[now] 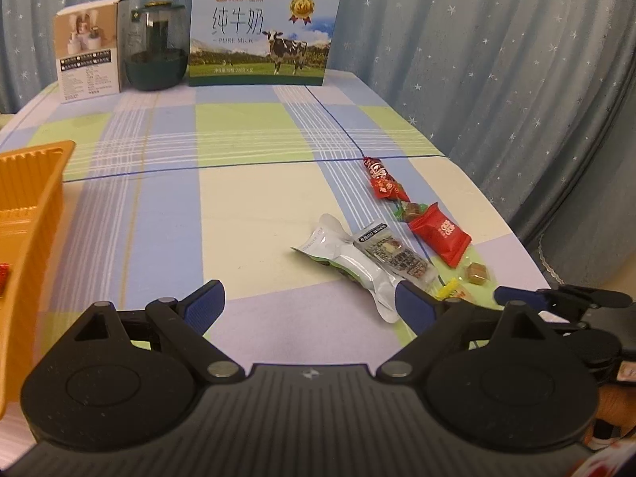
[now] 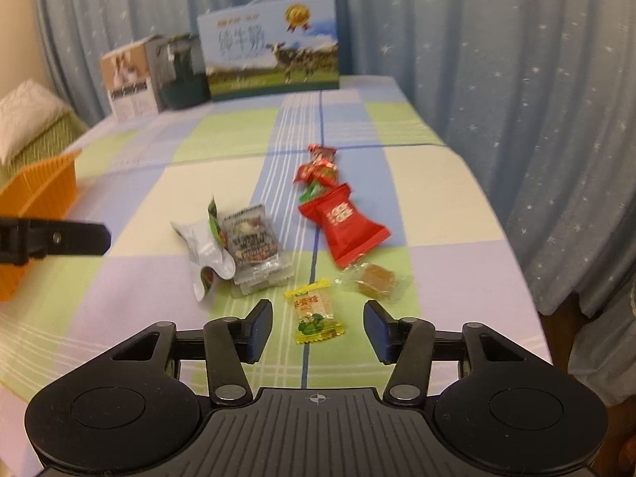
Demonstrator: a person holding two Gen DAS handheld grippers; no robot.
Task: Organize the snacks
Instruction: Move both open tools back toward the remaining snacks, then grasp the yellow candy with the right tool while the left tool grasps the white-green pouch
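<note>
Tongs, L (image 1: 310,306): our blue pads spread wide, nothing between them, held low over the surface (image 1: 246,198) w/ checked cloth. Tongs, R (image 2: 318,328): also spread apart, empty, w/ a yellow candy (image 2: 316,312) lying on the cloth in the gap betw. the tips; we can't tell if either pad touches it.

Snack items, R side of surface, loose cluster:
- silver pouch (image 1: 357,266), partly under a dark-printed clear pack (image 1: 391,254); both just ahead of our L tongs, pouch tail near the R pad.
- large red packet (image 2: 344,224), just right of that pair.
- brown cube sweet in clear wrap (image 2: 373,278), near the red packet's lower end.
- small red wrappers (image 2: 320,169) in a row beyond the red packet, w/ a green-twist sweet (image 1: 411,210) betw. them.

Orange tray (image 1: 28,206): L edge of surface, well apart from the cluster; a red bit shows inside, ID unclear.

Back of surface: milk carton box w/ cow print (image 1: 262,31), dark green pot w/ glass top (image 1: 157,55), small white/tan box (image 1: 89,49). Starred blue curtain (image 1: 497,59) behind.
</note>
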